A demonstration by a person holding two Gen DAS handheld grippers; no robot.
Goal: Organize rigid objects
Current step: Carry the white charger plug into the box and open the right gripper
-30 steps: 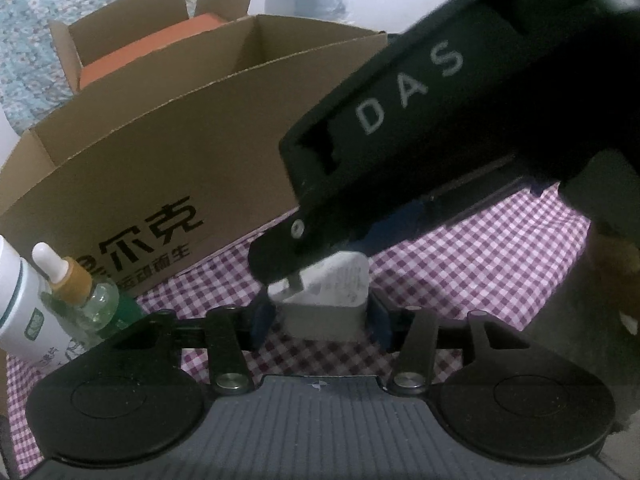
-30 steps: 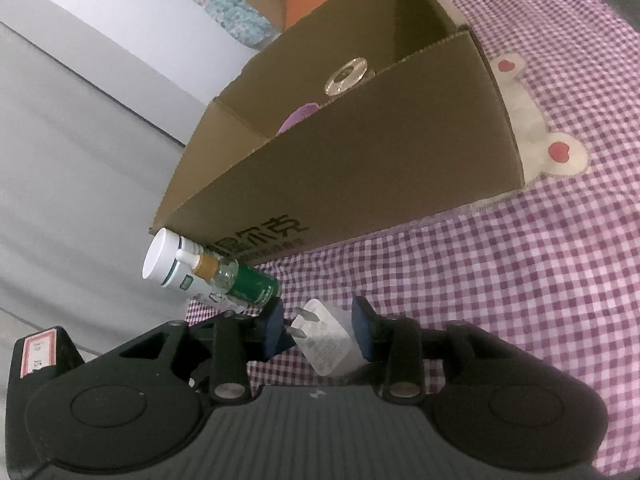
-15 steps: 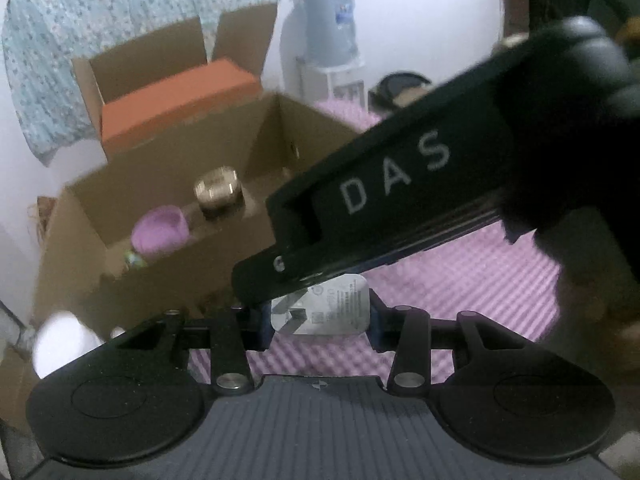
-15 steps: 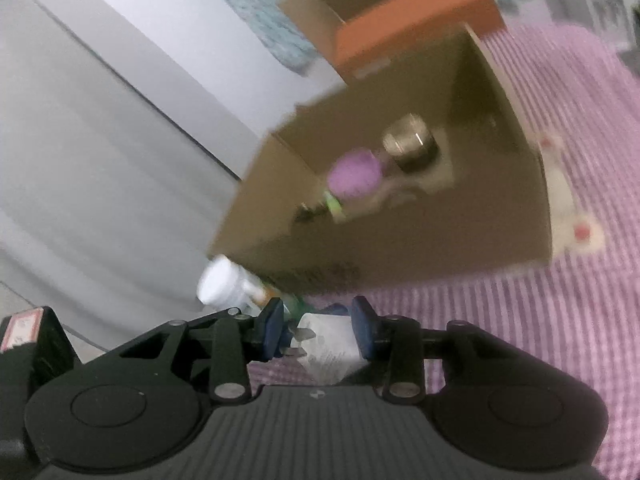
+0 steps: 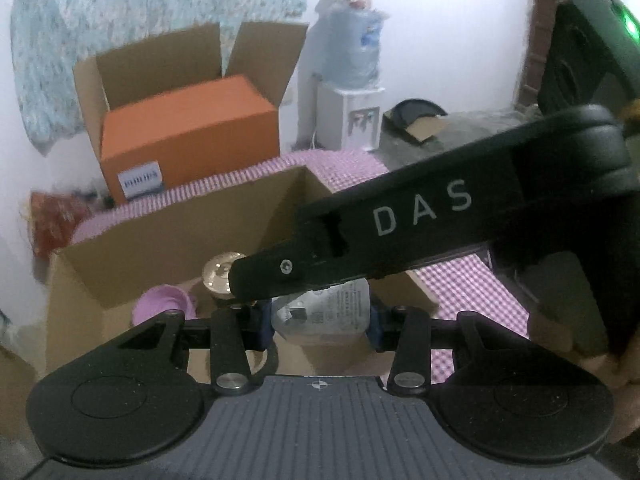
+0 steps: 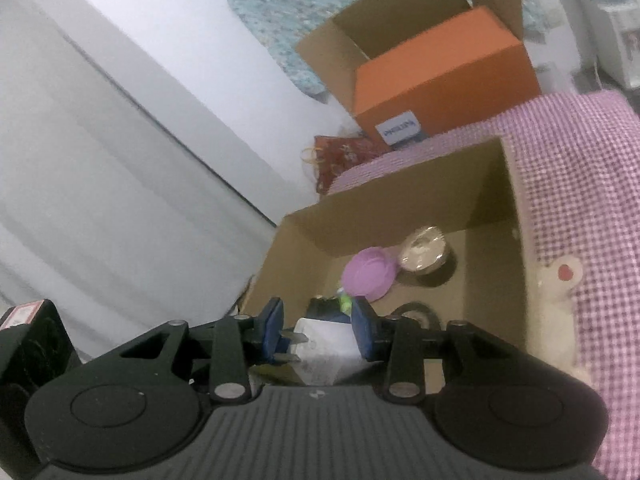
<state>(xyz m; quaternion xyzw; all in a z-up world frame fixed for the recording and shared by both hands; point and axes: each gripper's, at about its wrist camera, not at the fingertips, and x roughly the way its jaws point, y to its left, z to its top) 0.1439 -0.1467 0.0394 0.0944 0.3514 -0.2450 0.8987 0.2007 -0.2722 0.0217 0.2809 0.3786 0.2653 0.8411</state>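
Lifted off the checked cloth, the white plug adapter [image 5: 320,314] now hangs over the open cardboard box [image 5: 168,240] at frame centre, both the left tool [image 5: 320,322] and right tool [image 6: 318,330] clenched on it, seemingly ready to drop beside the purple lid [image 6: 370,274].

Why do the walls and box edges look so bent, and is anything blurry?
Left wrist view: the fisheye lens bows the open cardboard box and darkens the corners; the checked cloth smears. Right wrist view: the wall curves, and the white charger looks soft.
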